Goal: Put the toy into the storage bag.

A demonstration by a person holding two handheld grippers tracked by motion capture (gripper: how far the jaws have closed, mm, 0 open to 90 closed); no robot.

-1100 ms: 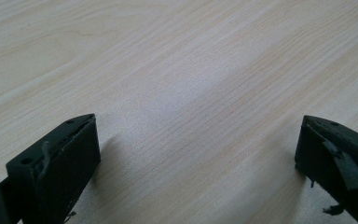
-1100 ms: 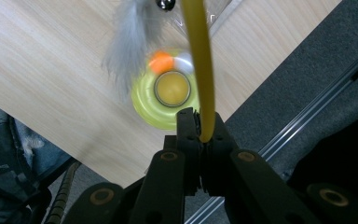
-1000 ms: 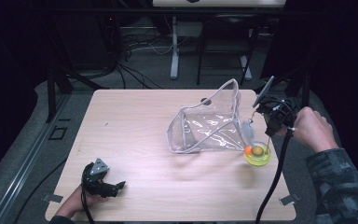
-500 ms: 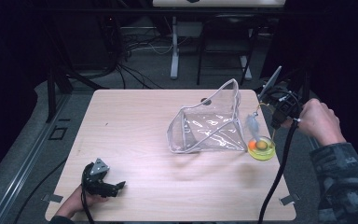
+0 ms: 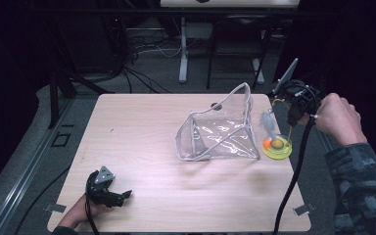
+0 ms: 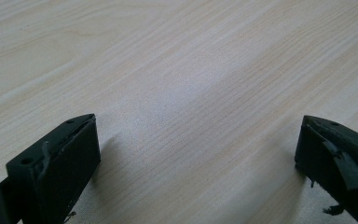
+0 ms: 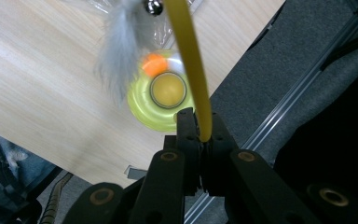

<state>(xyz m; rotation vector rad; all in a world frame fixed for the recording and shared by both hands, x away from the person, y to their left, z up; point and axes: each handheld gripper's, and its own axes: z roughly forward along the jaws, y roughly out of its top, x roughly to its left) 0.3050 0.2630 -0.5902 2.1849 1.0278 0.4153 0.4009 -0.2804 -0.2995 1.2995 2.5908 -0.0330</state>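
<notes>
Right gripper (image 7: 204, 126) had its jaws clamped on a yellow stem (image 7: 189, 56), whose top ran out of the right gripper view. Grey feathers (image 7: 119, 51) hung blurred over a yellow-green dish (image 7: 142, 109) near the table's (image 5: 142, 122) right edge. From above, the stem was too thin to follow; that view alone showed the clear plastic pouch (image 5: 220, 129) just beside the dish. Left gripper (image 6: 196, 158) sat low over bare wood, jaws wide apart.
</notes>
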